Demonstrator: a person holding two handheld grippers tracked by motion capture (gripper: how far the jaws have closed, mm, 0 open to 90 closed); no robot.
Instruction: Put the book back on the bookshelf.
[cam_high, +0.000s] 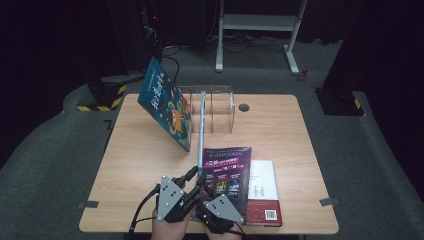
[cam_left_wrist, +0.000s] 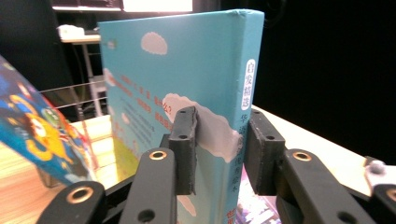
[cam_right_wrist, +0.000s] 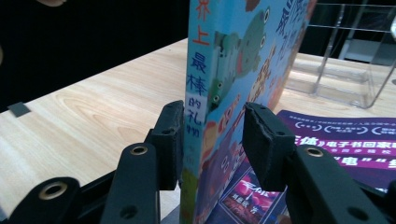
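Light-blue book (cam_high: 201, 131) stands on edge, its long axis running straight away toward the clear rack (cam_high: 220, 107). Left hand-held gripper (cam_left_wrist: 219, 149) pinches its spine end. Right hand-held gripper (cam_right_wrist: 212, 144) straddles it with jaws parted, not gripping.

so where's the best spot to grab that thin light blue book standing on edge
Grip the light blue book low at its near end, one jaw on each cover across the narrow spine, coming in level from the person's side. It stands upright and edge-on to them, so only that thin end offers two flat opposing faces.

Thin light-blue picture book (cam_left_wrist: 187, 93) with white clouds — upright on edge, beside the purple magazine (cam_high: 227, 175)
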